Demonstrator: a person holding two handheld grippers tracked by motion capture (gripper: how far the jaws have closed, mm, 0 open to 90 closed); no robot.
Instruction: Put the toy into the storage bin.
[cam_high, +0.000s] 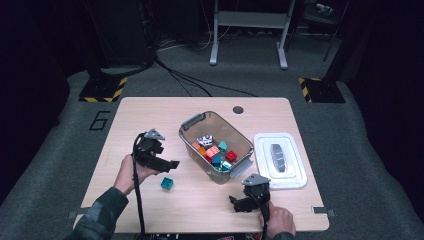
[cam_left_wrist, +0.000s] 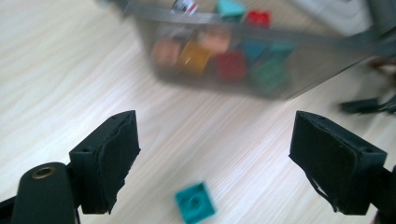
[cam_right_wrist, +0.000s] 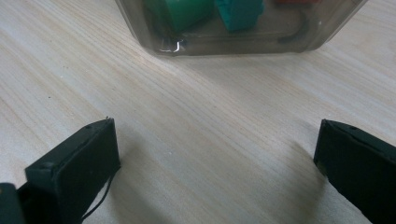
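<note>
— High view, starting nearest: right gripper (cam_high: 239, 204) resting low at the front edge of the pale wooden table (cam_high: 150, 115), jaws spread, pinching nothing. Agreeing?

— Agreeing. Right gripper view confirming it: both black pads (cam_right_wrist: 74, 168) standing wide apart over bare wood, just short of the smoky clear plastic bin (cam_right_wrist: 233, 42).

— Moving a little farther in: small teal plastic cube (cam_high: 167, 184) lying loose on the table, apart from the bin, just beside the left gripper (cam_high: 170, 164).

— Seeing the same through the left gripper view: small teal plastic cube (cam_left_wrist: 194, 202) sitting low between the spread jaws, touching neither pad. Left gripper (cam_left_wrist: 215, 154) gripping nothing.

— So judging progress how?

— Looking like emptying or filling, hard to say which. Either way, one cube out, a heap of red, orange, teal and patterned blocks (cam_high: 216, 150) lying inside the smoky clear plastic bin (cam_high: 192, 122).

— And farther right?

— White plastic lid (cam_high: 295, 150) lying flat beside the bin, well apart from both grippers, not yet fitted. Most of the work apparently remaining.
</note>
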